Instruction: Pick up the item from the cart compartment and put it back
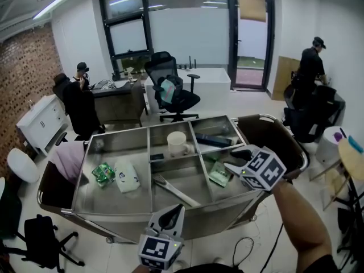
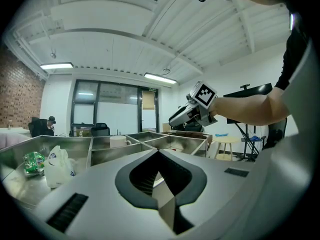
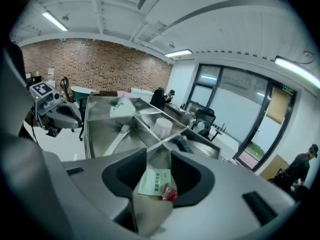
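Note:
A steel cart (image 1: 149, 134) with several compartments stands in front of me. A flat green packet (image 1: 219, 175) with a small red bit lies on the floor of the front-right compartment. My right gripper (image 1: 238, 159) hovers just above and to the right of that packet, jaws open and tilted down; in the right gripper view the packet (image 3: 156, 181) shows in the gap between the jaws, untouched by the right gripper (image 3: 159, 156). My left gripper (image 1: 177, 209) rests by the cart's front edge, shut and empty, pointing across the cart; the left gripper (image 2: 159, 154) holds nothing.
Other compartments hold a white mug (image 1: 177, 143), a dark flat item (image 1: 213, 140), a long metal tool (image 1: 173, 189), a green snack pack (image 1: 103, 173) and a white bag (image 1: 127, 177). Office chairs (image 1: 170, 92), desks and people stand beyond; a stool (image 1: 352, 158) is at right.

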Motion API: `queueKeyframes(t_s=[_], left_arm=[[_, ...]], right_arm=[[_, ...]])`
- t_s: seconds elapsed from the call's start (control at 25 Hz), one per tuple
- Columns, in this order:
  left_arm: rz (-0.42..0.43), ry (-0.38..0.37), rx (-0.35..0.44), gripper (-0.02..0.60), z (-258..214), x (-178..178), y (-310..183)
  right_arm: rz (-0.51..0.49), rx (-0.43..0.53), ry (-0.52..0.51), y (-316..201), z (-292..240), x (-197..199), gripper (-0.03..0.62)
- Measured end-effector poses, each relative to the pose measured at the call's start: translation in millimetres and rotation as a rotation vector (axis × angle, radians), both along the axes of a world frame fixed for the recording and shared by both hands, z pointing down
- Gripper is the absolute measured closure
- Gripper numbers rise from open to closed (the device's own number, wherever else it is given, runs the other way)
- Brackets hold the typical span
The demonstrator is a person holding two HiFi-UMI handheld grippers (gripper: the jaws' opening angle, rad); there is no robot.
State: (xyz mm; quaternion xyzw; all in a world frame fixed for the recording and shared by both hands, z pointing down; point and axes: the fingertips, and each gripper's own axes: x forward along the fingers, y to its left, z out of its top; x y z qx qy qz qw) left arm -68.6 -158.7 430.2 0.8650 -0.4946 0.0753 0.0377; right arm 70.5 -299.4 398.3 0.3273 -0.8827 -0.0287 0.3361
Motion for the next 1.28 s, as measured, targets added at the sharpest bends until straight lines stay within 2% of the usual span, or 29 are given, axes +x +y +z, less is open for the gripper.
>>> queueKeyframes(t_s=[0.24, 0.32, 0.52, 1.0, 1.28], left_arm=[[-0.007, 0.024, -0.011, 0.581, 1, -1, 0], [-0.013, 0.022, -0.003, 0.581, 0, -3, -1], [-0.023, 0.019, -0.014, 0.581, 2, -8, -1], [-0.038, 0.034, -0.025, 0.581, 3, -13, 0], [-0.046, 0.022, -0.015, 0.581, 1, -17, -1]], right_arm=[[-0.054, -0.122, 0.071, -17, 44, -13, 0.413], [-0.077, -0.157, 0.096, -20, 59, -18, 0.39], [-0.128, -0.224, 0.153, -22, 89, -31, 0.382], [-0.173, -0.303, 0.302, -25, 141, -41, 0.37], [-0.139, -0.33, 0.351, -38, 164, -41, 0.367]])
